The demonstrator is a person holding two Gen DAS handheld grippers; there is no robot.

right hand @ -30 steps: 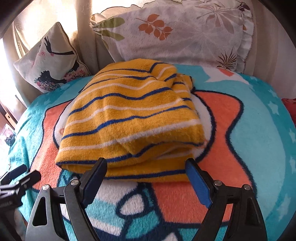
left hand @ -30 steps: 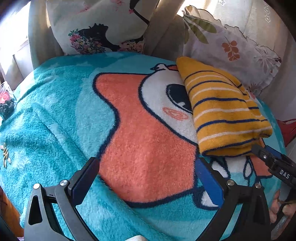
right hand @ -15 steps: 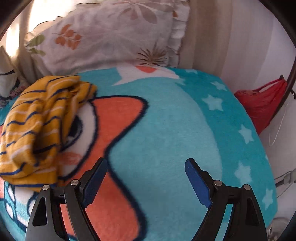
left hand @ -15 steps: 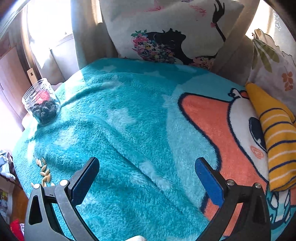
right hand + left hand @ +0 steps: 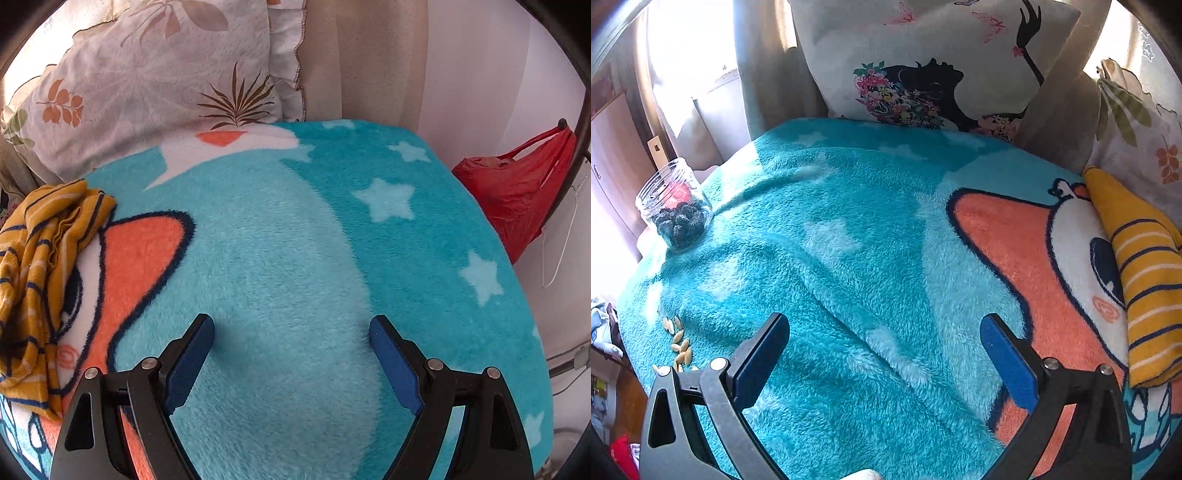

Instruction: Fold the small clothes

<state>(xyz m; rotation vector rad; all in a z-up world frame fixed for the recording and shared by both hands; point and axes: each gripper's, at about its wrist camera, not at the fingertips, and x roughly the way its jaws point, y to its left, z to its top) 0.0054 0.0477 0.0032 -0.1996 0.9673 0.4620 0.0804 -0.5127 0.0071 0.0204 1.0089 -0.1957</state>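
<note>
left wrist view: the left hand-held gripper (image 5: 884, 338) is wide open with nothing between its two blue pads (image 5: 759, 360), and it hangs over the blanket (image 5: 827, 266), pointing toward the cushions. the landmark here is the folded yellow striped garment (image 5: 1145, 280); it lies at the far right edge of the blanket, on the orange and white cartoon figure, well apart from the gripper. to the left of the garment there is a broad free stretch of turquoise blanket with some soft ridges. one glass jar (image 5: 674, 206) with dark pieces inside stands at the left border of the blanket, far from the garment. a small group of pale seeds (image 5: 677, 345) lies near the left edge, closer to the camera than the jar. one cushion with a black silhouette print (image 5: 934, 62) leans behind the blanket, and one leaf-print cushion (image 5: 1145, 125) stands just behind the garment.

right wrist view: the right hand-held gripper (image 5: 291, 354) is also wide open and empty, over plain blanket (image 5: 295, 258). the one garment (image 5: 40, 280) lies at the left edge, well apart from the gripper. to the right of it the blanket is free up to its rounded edge. one leaf-print cushion (image 5: 147, 81) stands behind the garment. one red plastic bag (image 5: 517, 192) hangs beyond the right edge.
</note>
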